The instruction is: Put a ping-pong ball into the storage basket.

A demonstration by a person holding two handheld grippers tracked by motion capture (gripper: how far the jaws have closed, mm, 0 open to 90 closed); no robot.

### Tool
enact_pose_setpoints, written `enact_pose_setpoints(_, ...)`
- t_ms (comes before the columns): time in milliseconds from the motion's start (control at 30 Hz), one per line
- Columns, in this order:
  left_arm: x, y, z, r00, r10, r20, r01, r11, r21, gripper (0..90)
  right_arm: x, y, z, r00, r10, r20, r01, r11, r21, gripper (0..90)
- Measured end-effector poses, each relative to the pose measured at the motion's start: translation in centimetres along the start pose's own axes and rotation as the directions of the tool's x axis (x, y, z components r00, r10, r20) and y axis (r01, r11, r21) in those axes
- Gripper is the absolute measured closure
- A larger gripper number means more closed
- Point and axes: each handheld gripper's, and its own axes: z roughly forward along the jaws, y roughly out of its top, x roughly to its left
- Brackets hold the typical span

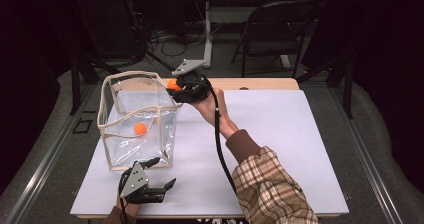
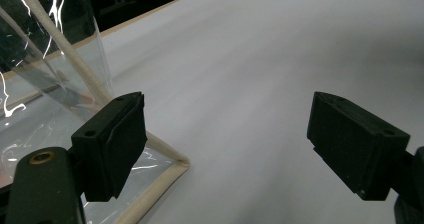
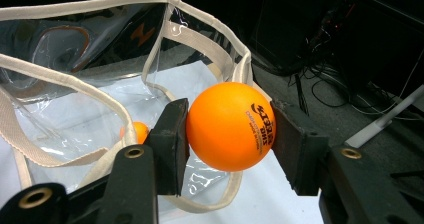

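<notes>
Landmark: a clear bag (image 1: 142,119) with cream webbing trim stands open-topped on the left half of the white surface (image 1: 280,144); every place below is given against it.
Left tongs: the left tongs (image 1: 162,183) sit just off the bag's near corner, low over the surface, in a hand at the near edge.
Left tongs, state: released; in the left gripper view the two black jaws stand wide apart with bare surface between them, one jaw just beside the bag's trimmed bottom corner (image 2: 170,171); whether it touches the trim cannot be told.
Ball inside: a small orange ball (image 1: 140,129) lies on the bag's floor, seen through the clear wall; it also shows behind the left jaw in the right gripper view (image 3: 137,131).
Held ball: a second orange ball (image 3: 230,126) with dark print on it is at the bag's far right top corner, level with the rim.
Right tongs: the right tongs (image 1: 176,88) are at that same corner, above the rim, borne by a hand with a plaid sleeve (image 1: 267,184).
Right tongs, state: clenched on the held ball, a jaw pressed to each side of it.
</notes>
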Motion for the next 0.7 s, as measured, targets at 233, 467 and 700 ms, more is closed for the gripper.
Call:
enact_pose_setpoints(233, 0.0, 0.0, 0.0, 1.0000, -0.001, 0.000, 0.001, 1.0000, 0.000, 15.9, 0.2, 0.2, 0.4, 1.0000, 0.003, 0.001, -0.003, 1.000, -0.009, 51.3)
enact_pose_setpoints(467, 0.0, 0.0, 0.0, 1.0000, 0.000, 0.000, 0.000, 1.0000, 0.000, 15.9, 0.5, 0.5, 0.8, 1.0000, 0.005, -0.006, -0.005, 1.000, -0.007, 51.3)
enact_pose_setpoints(700, 0.0, 0.0, 0.0, 1.0000, -0.001, 0.000, 0.001, 1.0000, 0.000, 15.9, 0.7, 0.6, 1.2, 0.9999, 0.004, -0.015, -0.004, 1.000, 0.003, 51.3)
